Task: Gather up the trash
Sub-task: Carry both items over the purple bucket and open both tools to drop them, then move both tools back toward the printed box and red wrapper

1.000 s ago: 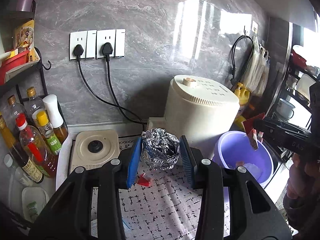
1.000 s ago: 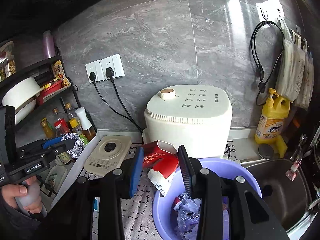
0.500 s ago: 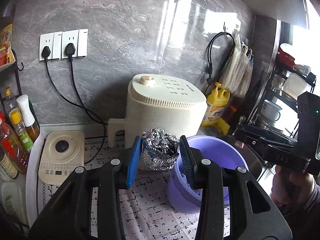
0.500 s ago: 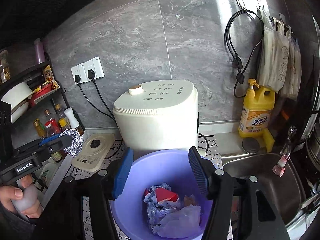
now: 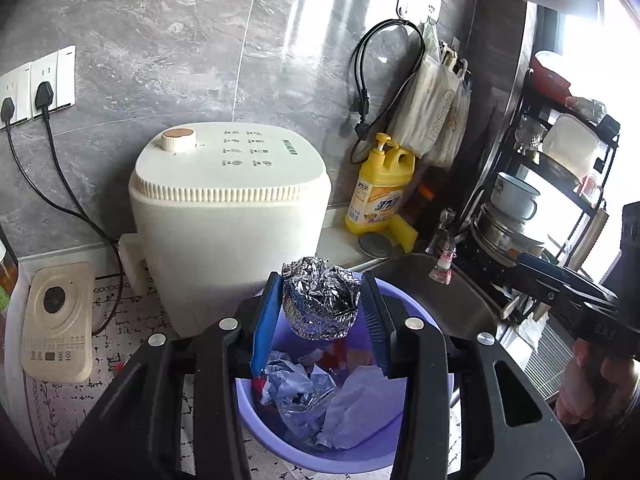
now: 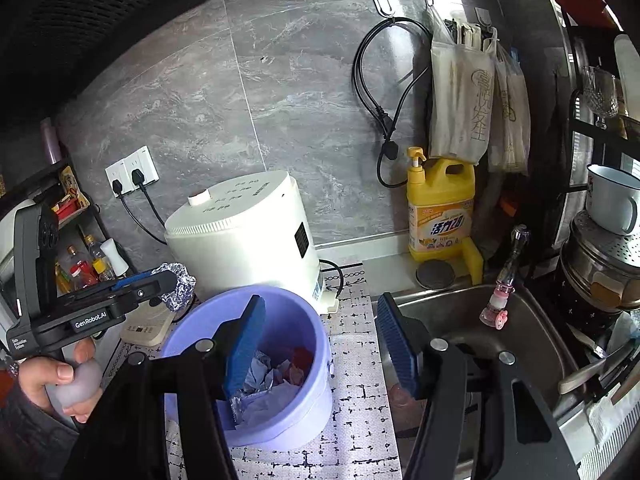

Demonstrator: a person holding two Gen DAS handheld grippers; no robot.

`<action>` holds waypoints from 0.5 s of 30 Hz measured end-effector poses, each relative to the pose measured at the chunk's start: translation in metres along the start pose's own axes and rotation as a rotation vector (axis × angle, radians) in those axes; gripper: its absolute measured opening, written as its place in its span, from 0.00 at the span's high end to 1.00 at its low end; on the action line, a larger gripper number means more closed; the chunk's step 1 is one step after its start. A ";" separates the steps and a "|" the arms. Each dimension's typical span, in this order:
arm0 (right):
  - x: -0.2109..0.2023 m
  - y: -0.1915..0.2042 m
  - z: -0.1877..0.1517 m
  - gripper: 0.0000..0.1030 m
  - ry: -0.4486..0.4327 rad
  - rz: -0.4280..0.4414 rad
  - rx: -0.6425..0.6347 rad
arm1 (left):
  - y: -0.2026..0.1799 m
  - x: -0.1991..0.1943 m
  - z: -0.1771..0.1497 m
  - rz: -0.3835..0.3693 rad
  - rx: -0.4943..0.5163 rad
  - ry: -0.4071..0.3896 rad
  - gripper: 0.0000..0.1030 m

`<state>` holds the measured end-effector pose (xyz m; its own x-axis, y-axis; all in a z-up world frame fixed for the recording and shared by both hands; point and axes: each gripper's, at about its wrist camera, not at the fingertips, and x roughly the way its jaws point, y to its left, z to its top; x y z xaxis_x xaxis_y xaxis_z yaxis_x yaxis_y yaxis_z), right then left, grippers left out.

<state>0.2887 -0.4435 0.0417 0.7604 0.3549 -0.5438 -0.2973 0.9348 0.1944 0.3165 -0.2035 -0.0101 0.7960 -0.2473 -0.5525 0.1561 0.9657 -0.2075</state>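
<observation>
A crumpled foil ball point(image 5: 320, 304) sits between the blue pads of my left gripper point(image 5: 320, 280), both pads touching it while the jaws begin opening. It hangs above the far rim of the purple bin point(image 5: 260, 424), which holds crumpled paper, foil and red scraps point(image 5: 304, 392). From the right wrist, the left gripper point(image 6: 176, 280) and its foil ball point(image 6: 182, 284) are at the bin's point(image 6: 288, 412) left rim. My right gripper point(image 6: 320, 304) stands open with nothing in it, one pad over the bin and the other by the sink. It also shows at the right edge point(image 5: 528, 264).
A cream appliance point(image 5: 228, 216) stands right behind the bin. A yellow detergent bottle point(image 5: 380, 188) and a metal sink point(image 6: 480, 340) lie to the right, a dish rack point(image 6: 600, 240) beyond. A small cooker point(image 5: 56, 320) sits left on the patterned mat point(image 6: 360, 420).
My left gripper carried the foil ball rightward from the counter to above the bin. My right gripper dropped its red carton into the bin, opened wide and shifted right toward the sink.
</observation>
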 end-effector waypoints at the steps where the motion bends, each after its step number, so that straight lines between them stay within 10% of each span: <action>1: -0.001 -0.003 -0.001 0.44 0.003 0.002 0.004 | -0.002 0.003 0.002 0.010 -0.001 0.002 0.52; 4: 0.000 -0.009 -0.003 0.44 0.015 0.022 0.009 | 0.000 0.005 0.003 0.019 -0.028 -0.011 0.18; 15: 0.023 0.015 -0.013 0.18 0.056 0.125 -0.013 | 0.043 -0.039 -0.017 0.170 -0.087 -0.006 0.06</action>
<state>0.2945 -0.4212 0.0212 0.6835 0.4669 -0.5610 -0.3952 0.8830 0.2534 0.2824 -0.1540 -0.0110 0.8100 -0.0804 -0.5809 -0.0320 0.9830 -0.1806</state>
